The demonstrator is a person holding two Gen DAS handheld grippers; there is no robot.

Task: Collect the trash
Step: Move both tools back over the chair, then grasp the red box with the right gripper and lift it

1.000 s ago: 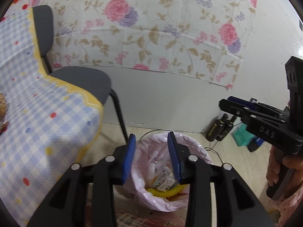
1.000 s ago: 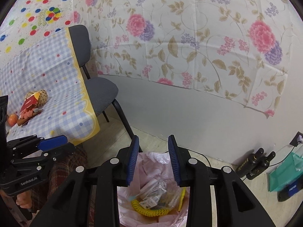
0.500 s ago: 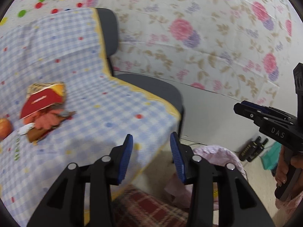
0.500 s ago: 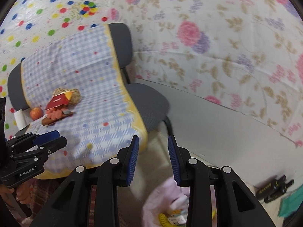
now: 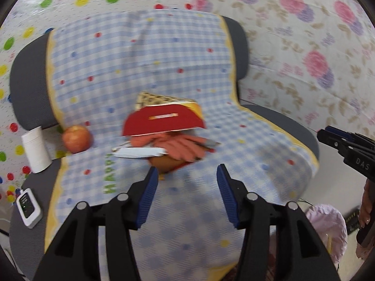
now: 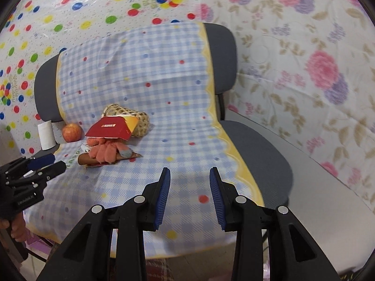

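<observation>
Trash pile [image 5: 164, 135] now ahead, apple [image 5: 76, 138] beside

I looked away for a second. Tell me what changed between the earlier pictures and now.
Both grippers swung from above the pink trash bag to the checked cloth. The left gripper now faces the red box and pile; its jaws are opening, empty. The right gripper is opening slightly, empty too. Nothing grasped; apple and pile unmoved.
</observation>
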